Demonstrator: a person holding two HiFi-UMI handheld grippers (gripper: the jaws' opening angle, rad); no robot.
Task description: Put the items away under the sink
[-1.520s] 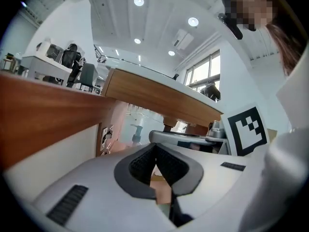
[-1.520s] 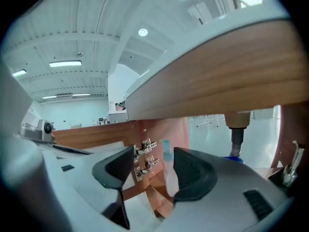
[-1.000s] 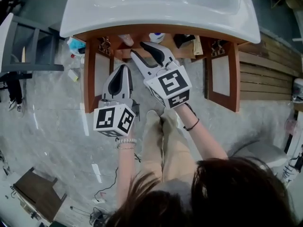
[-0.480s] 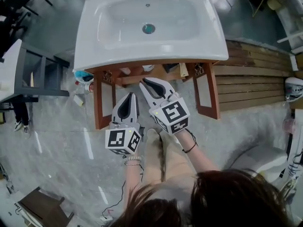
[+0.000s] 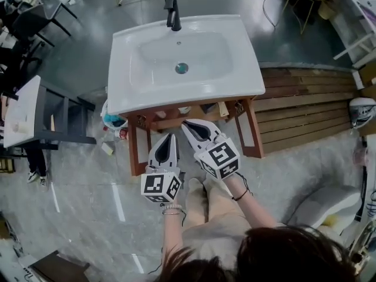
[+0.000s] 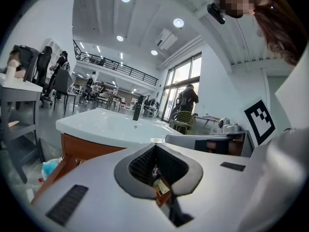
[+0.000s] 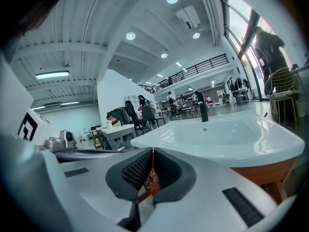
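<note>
Pulling back from the cabinet [image 5: 154,120], the person is straightening up. A second ago the head view was close over the open shelf; now it takes in the whole sink [image 5: 132,96], tap and all. The right gripper [image 5: 187,124] was parted at the mouth of the cabinet then, and its jaws have just closed with nothing between them. The left gripper [image 5: 167,136] is clenched and empty too. Both hang side by side in front of the opening, clear of the shelf. The items [image 5: 184,110] sit in a row on the shelf under the basin, touched by neither tool, so the last one looks delivered. Both doors [image 5: 136,150] stand swung open. I'd guess either they get shut next or another thing gets fetched. A blue bag [image 5: 111,121] and some small bits lie on the floor [image 5: 88,175] just left of the cabinet, though I can't tell whether those belong to the job.
</note>
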